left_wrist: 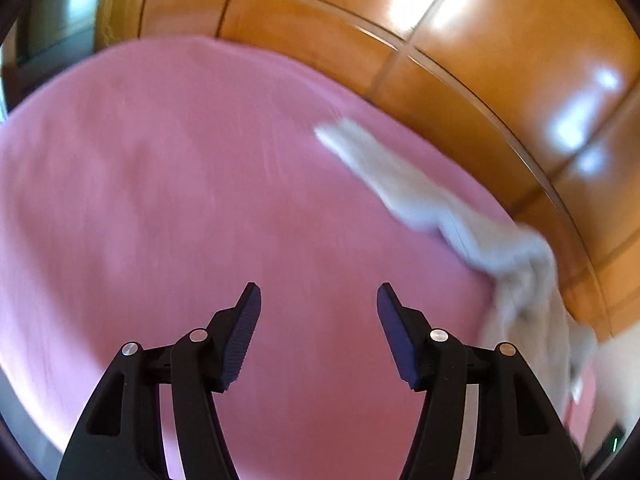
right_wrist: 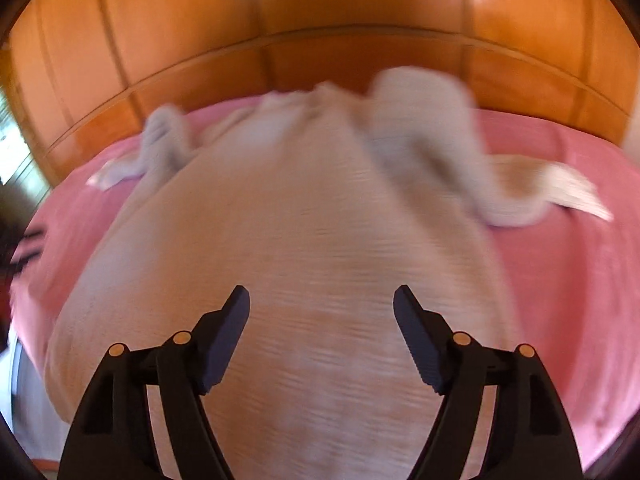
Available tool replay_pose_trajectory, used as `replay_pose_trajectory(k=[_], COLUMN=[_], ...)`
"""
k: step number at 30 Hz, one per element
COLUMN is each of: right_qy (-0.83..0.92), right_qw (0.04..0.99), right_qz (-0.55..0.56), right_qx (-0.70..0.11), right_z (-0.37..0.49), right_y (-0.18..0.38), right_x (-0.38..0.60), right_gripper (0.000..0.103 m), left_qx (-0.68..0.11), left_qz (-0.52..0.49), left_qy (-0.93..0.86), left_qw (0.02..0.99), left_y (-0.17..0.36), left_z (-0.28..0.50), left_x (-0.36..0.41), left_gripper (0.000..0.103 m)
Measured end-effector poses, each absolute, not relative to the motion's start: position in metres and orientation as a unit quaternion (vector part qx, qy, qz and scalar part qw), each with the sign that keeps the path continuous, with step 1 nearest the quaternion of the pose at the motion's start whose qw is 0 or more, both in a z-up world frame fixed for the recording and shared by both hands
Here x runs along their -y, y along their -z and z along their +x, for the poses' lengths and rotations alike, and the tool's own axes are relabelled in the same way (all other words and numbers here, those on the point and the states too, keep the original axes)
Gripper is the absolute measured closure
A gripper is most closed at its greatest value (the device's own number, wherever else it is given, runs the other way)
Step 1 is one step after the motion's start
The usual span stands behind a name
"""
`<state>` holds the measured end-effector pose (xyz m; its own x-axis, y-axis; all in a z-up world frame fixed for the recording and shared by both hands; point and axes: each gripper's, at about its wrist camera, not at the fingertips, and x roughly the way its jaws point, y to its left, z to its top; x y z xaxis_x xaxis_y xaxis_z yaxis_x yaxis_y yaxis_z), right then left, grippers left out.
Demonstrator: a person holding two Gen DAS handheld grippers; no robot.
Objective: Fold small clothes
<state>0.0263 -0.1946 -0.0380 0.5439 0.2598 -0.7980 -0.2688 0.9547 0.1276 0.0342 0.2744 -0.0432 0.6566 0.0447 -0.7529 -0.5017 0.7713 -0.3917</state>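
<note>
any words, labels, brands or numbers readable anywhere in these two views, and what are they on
None can be read.
The garment: no tag or print shows, and it is blurred.
The pink cover: plain.
The wooden panels: only glare.
Both grippers, left and right: no markings show.
A small green light on a dark thing at the left view's lower right edge: too small to read.

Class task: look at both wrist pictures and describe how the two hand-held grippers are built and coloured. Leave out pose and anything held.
The left gripper and right gripper look alike: black plastic frames with cut-out slots and two angled fingers faced with dark ribbed pads. Round metal pins sit at the joints, silver in the left view, orange-tinted in the right view. No cables, markings or sleeves show.
</note>
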Motion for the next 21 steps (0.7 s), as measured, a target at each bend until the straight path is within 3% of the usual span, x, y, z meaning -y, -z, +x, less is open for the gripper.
replay_pose_trajectory(k=[3,5,9,15,16,17,21], right_qy=[-0.154,-0.145,-0.156,-0.174,-0.175,-0.176,-0.175], right_qw=[0.876,0.88,0.882,0.874,0.875,0.877,0.879], right_qz=[-0.055,-0.068,-0.027,-0.027,-0.025,-0.025,-0.027], right_qx=[-0.454,-0.447,-0.444,-0.454,-0.45,-0.447,-0.444], right_z=[0.031,0.035,0.042,0.053,0.053,0.051,0.045], right_y=[0.059,0.071,0.082,0.083,0.083,0.084,0.084], right_x=[0.164,0.155,0.161,0.16,0.159,0.157,0.159], right_gripper=[0.027,0.013,0.003,0.002,0.002,0.002,0.002], left_qx=[-0.387,-0.386,-0.395,-0.413,-0.41,-0.408,-0.351], left_qz=[-0.297,-0.306,-0.319,-0.331,-0.322,-0.311,-0.269], left_qy=[-0.174,-0.173,-0.184,-0.195,-0.19,-0.18,-0.225], left_qw=[0.856,0.853,0.841,0.826,0.832,0.84,0.868], left_y=[0.044,0.045,0.053,0.075,0.073,0.071,0.041], left_z=[0.077,0.103,0.147,0.197,0.2,0.204,0.187], left_x=[-0.296,-0.315,-0.335,-0.341,-0.339,-0.335,-0.347], left_gripper=[0.044,0.044,0.044,0.046,0.06,0.1,0.098])
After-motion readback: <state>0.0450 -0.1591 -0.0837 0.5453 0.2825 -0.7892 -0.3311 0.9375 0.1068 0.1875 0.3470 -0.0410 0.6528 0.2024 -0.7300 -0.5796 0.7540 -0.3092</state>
